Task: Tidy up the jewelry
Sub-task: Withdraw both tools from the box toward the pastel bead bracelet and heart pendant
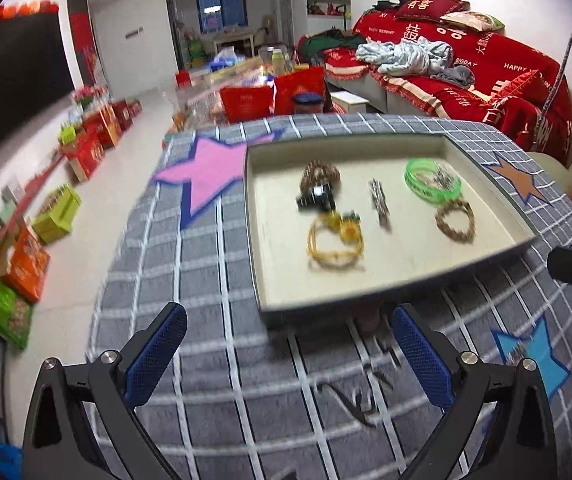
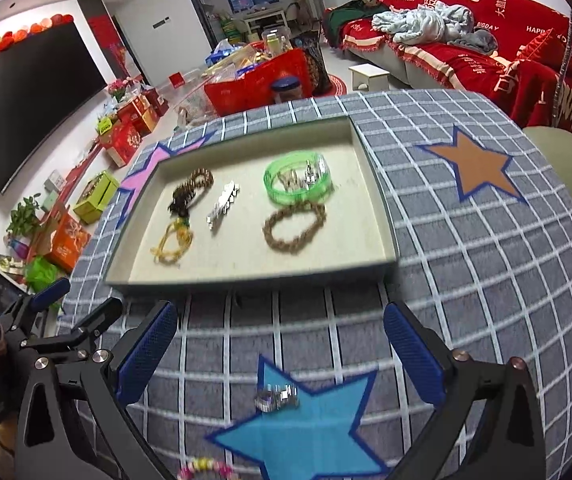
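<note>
Most jewelry already lay in the tray (image 2: 370,184) at the counter's far side. The right gripper (image 2: 280,344), fingers apart and empty, hung above the silver piece (image 2: 277,398) still outside; the left gripper (image 1: 288,344) likewise.

Bracelets (image 2: 294,228) (beaded) in tray (image 2: 374,184)

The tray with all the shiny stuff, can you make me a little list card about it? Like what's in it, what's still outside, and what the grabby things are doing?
surface: grey checked cloth with coloured stars
tray: open, beige inside
in tray: green bangle, brown bead bracelet, silver clip, dark bead bracelet, yellow bracelet
outside tray: silver piece on the blue star; colourful bead bracelet at the near edge
left tool: open, empty
right tool: open, empty, silver piece between its fingers' line
</note>
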A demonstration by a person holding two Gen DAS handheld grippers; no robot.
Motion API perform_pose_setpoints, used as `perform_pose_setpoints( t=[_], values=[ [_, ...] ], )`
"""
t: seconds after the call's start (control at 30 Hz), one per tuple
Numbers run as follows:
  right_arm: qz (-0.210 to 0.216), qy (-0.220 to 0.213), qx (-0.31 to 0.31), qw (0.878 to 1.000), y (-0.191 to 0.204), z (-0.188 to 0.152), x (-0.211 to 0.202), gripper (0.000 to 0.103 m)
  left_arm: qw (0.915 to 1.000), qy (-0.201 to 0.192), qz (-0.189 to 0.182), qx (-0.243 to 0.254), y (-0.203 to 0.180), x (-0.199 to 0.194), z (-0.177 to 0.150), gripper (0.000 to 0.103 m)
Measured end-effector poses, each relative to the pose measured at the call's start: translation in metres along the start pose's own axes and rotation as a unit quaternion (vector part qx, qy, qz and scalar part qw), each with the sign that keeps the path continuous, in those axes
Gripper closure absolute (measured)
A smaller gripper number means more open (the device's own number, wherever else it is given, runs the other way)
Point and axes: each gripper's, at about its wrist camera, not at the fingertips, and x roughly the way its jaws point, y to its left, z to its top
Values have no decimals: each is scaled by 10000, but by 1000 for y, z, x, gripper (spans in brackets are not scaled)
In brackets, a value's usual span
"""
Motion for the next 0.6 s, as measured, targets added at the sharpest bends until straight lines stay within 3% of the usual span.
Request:
perform_pose_setpoints(
  t=[0.27,0.6],
  values=[
    [-141,271,126,9995,-11,-36,-1,0,9974,345,-633,-90,-6,-17,-39,0],
    [-217,359,334,9986,-26,-64,-8,0,9936,574,-954,179,-41,-39,-77,0]
  ],
)
